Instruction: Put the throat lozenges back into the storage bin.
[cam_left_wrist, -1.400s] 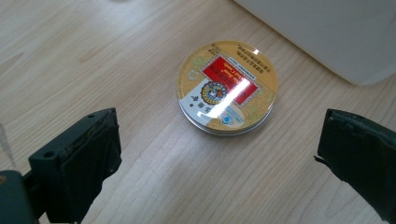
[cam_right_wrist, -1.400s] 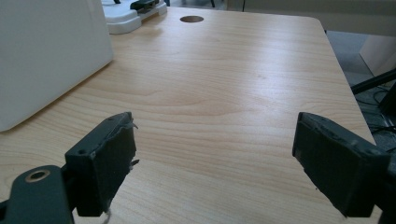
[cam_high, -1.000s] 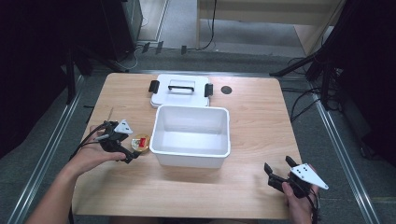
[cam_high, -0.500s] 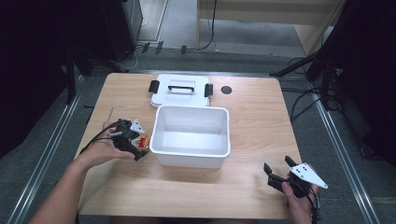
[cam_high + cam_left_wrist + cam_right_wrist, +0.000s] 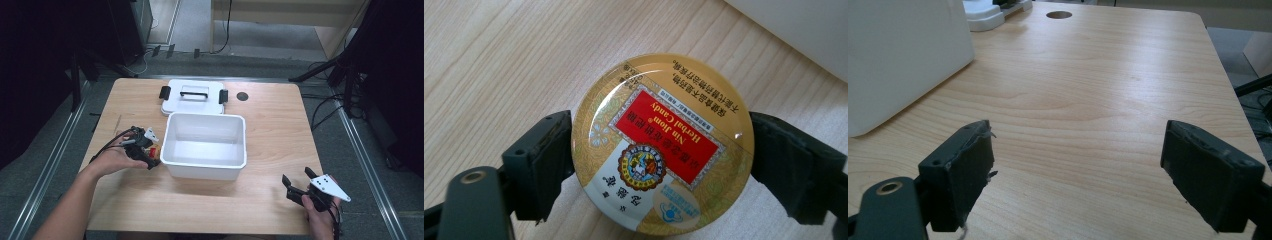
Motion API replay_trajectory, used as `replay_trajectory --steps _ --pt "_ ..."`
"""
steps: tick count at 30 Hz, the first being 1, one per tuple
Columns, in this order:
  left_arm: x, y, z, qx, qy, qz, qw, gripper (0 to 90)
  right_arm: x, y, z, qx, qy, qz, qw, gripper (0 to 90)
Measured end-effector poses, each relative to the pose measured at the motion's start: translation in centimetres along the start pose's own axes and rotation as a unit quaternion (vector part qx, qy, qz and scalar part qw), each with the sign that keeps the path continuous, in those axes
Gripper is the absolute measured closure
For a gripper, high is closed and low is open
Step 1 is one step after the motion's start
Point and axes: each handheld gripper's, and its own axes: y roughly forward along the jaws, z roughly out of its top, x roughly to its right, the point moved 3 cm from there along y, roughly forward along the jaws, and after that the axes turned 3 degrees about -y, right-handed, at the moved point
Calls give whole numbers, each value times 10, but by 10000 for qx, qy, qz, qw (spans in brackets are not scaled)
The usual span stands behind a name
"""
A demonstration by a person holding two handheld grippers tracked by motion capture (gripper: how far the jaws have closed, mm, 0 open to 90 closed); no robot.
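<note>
A round gold candy tin (image 5: 661, 142) with a red "Herbal Candy" label lies between the two black jaws of my left gripper, and both jaws press against its sides. In the high view the left gripper (image 5: 151, 156) holds the tin (image 5: 155, 149) just left of the white bin (image 5: 205, 117), close to its left wall. I cannot tell whether the tin rests on the table or hangs just above it. My right gripper (image 5: 297, 187) stands open near the front right corner of the table, with only bare wood between its jaws (image 5: 1093, 165).
The open white bin (image 5: 898, 60) stands mid-table with nothing in it. Its lid (image 5: 192, 97) with black latches lies flat behind it. A round cable hole (image 5: 242, 96) sits at the back. Bare tabletop stretches right of the bin and along the front edge.
My left gripper has moved right, toward the bin's left wall, with the tin between its jaws. The right gripper has stayed put.
</note>
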Motion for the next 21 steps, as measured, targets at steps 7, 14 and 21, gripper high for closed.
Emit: replay_trajectory --steps 7,14,21 --pt "-6 -8 -1 26 -159 -188 9997 211 1 0 0 0 28 -2 10000 141" --pt "-11 -23 -1 121 -156 -224 9996 212 1 1 0 2 20 5 10000 141" --pt "-14 -41 0 127 -61 -111 9998 212 0 1 0 -20 11 8 10000 142"
